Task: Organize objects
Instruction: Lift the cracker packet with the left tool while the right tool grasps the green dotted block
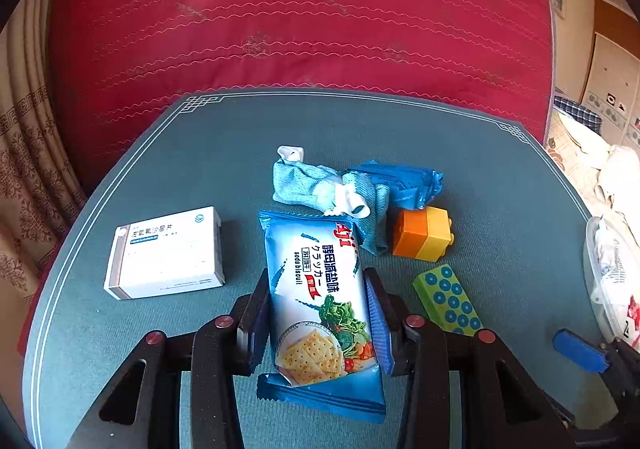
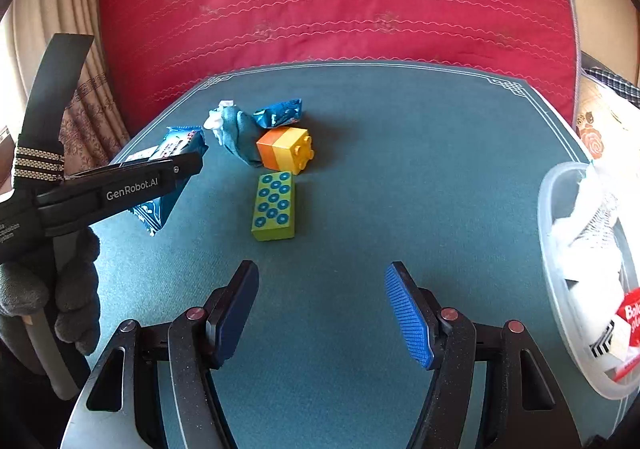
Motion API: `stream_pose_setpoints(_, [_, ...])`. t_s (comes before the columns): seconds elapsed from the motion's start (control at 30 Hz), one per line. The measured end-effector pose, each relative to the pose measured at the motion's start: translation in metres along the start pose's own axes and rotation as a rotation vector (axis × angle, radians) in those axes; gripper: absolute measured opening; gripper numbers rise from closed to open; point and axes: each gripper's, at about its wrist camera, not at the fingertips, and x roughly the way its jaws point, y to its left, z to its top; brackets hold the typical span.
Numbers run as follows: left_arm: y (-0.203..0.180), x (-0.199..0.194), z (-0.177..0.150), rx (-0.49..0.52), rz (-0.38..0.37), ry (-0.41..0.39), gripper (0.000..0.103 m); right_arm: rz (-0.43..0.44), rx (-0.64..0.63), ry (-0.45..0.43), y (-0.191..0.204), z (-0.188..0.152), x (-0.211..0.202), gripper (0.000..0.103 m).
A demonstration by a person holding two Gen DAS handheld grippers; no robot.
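My left gripper (image 1: 318,289) is shut on a blue-and-white soda biscuit packet (image 1: 318,297), which shows partly behind the left gripper in the right wrist view (image 2: 176,141). On the teal mat (image 1: 480,189) lie a white medicine box (image 1: 166,253), a crumpled blue cloth (image 1: 340,193), a small blue packet (image 1: 404,181), an orange-yellow brick (image 1: 422,233) and a green brick with blue dots (image 1: 448,299). My right gripper (image 2: 322,289) is open and empty, over bare mat in front of the green brick (image 2: 274,205) and the orange-yellow brick (image 2: 286,147).
A clear plastic container (image 2: 560,289) with white and red items stands at the mat's right edge. A red quilted cushion (image 2: 320,1) rises behind the mat. A patterned curtain (image 1: 28,153) hangs at the left.
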Motion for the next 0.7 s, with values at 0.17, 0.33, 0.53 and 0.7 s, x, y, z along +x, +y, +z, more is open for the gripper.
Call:
stream_pose_setpoints(0.17, [0.015, 0.001, 0.002, -0.037, 0.013, 0.009, 0.045, 0.027, -0.040, 0.013, 0.018, 0.011, 0.016, 0.067])
stream_pose_setpoints(0.33, [0.020, 0.000, 0.001, -0.049, 0.020, 0.007, 0.045, 0.081, -0.033, 0.050, 0.027, 0.013, 0.027, 0.067])
stream_pose_setpoints(0.53, [0.029, -0.001, 0.003, -0.078, 0.023, 0.009, 0.045, 0.167, -0.024, 0.060, 0.036, 0.011, 0.033, 0.067])
stream_pose_setpoints(0.7, [0.035, -0.001, 0.005, -0.095, 0.026, 0.007, 0.045, 0.225, -0.005, 0.073, 0.043, 0.014, 0.044, 0.067])
